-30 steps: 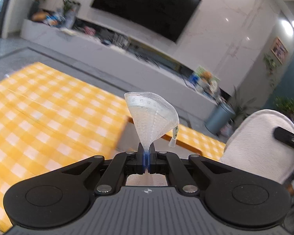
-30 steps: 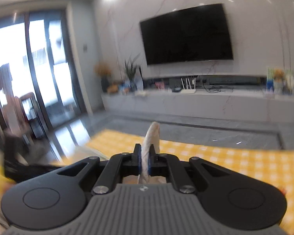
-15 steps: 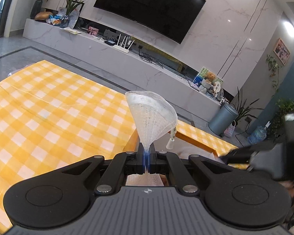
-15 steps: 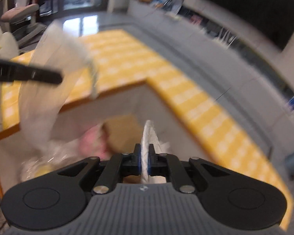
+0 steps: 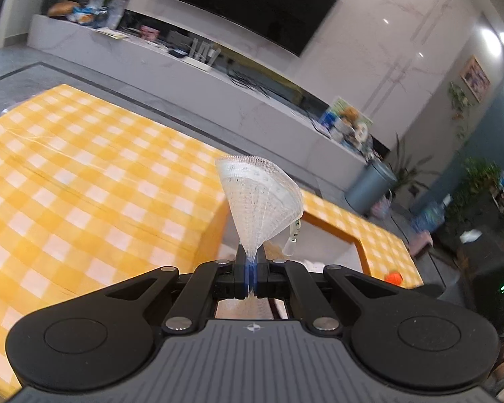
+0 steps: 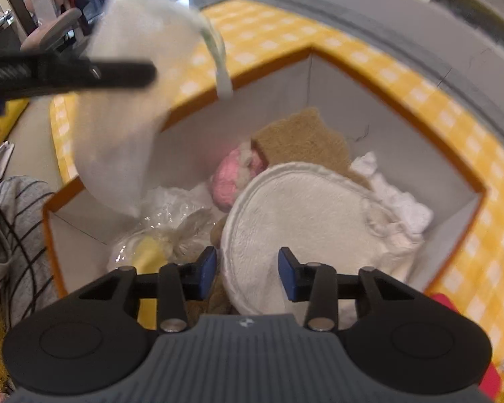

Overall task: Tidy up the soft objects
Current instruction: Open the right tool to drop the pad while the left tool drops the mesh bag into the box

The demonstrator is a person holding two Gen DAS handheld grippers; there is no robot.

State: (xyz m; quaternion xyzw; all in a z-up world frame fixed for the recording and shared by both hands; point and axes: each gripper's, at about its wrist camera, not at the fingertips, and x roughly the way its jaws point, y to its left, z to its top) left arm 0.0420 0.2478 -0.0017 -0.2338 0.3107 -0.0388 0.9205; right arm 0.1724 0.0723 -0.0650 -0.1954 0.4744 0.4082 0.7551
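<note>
Two tools — left tool [image 5: 251, 270] clenches mesh pouch [image 5: 260, 206]; right tool [image 6: 247, 277] opening, perhaps clear of fluffy pad [image 6: 302, 215].

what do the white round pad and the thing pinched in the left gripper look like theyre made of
White round pad: likely terry or fleece, matte, nubby pile with a stitched rim. Piece in the left gripper: sheer white mesh, apparently synthetic; fine grid shows and light passes through.

Both tools look alike — the left gripper [image 5: 251, 277] and the right gripper [image 6: 247, 270] have black linkage arms with silver pivot screws, round black side discs and a ribbed grey body bearing a small white emblem. The fingertips [image 6: 207, 270] carry blue pads. At nine o'clock in the right view shows a sleeve [image 6: 15, 231] — grey with thin black stripes.
</note>
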